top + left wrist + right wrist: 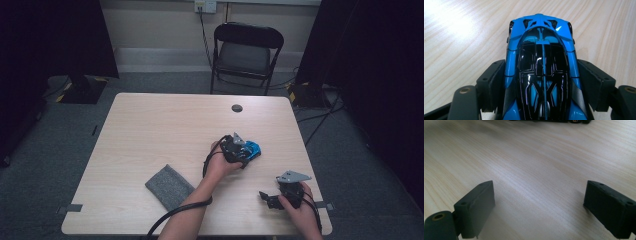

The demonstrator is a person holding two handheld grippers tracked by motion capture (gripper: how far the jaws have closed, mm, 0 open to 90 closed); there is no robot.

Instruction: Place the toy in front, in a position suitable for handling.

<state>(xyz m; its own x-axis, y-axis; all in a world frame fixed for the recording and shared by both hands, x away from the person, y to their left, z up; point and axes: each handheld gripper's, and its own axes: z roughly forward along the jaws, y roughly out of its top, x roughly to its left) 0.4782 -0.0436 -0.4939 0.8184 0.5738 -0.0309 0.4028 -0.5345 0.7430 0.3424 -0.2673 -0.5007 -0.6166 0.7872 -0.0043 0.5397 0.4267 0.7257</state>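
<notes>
- Right gripper (pixel 270 199): nearest me, at the bench's (pixel 150 130) near right corner, jaws spread wide with bare wood between them in the right gripper view. I judge I'm keeping it parked low and clear so it stays out of the left hand's work.
- Grey cloth (pixel 169 187): a folded felt-like piece lying flat near the front edge, left of my left forearm, well apart from both grippers. Untouched; its purpose I cannot tell.
- Left gripper (pixel 246 156): further in, right of centre, straddling the toy. In the left gripper view its jaws sit along both flanks of the body, very close or just meeting it; I cannot tell whether they press yet.
- Blue toy car (pixel 541 62): glossy blue and black, on the bench between the left jaws, lengthwise along them. I judge the narrow sides were chosen because they fit the jaw span.
- Black folding chair (pixel 245 50): beyond the far edge, empty.
</notes>
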